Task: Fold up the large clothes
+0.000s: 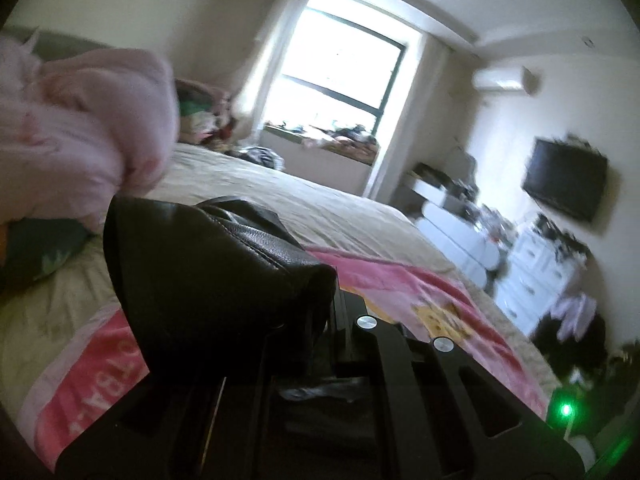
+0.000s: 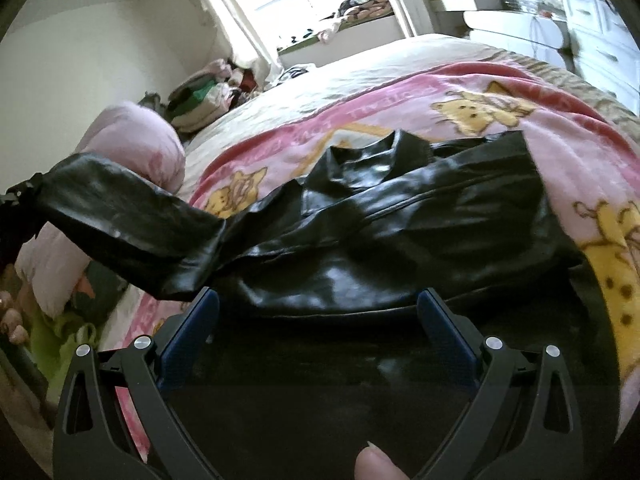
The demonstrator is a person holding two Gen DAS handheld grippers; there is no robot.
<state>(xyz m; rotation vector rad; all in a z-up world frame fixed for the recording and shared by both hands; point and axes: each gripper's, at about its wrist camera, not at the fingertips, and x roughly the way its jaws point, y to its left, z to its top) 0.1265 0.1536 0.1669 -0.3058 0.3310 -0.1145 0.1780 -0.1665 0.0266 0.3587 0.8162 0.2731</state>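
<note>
A black leather jacket (image 2: 400, 220) lies spread on a pink cartoon blanket (image 2: 500, 96) on the bed. Its sleeve (image 2: 120, 216) stretches up and to the left, held at its cuff by my left gripper (image 2: 16, 196) at the frame's left edge. In the left wrist view the left gripper (image 1: 332, 320) is shut on that black sleeve (image 1: 208, 272), which covers the fingers. My right gripper (image 2: 318, 312) is open, its blue-padded fingers (image 2: 200, 320) standing on either side of the jacket's near hem, just above it.
A pink duvet (image 1: 80, 128) is heaped at the bed's head, with a green pillow (image 1: 44, 248) under it. White drawers (image 1: 532, 280) and a wall TV (image 1: 568, 184) stand right of the bed. Clothes are piled by the window (image 1: 344, 56).
</note>
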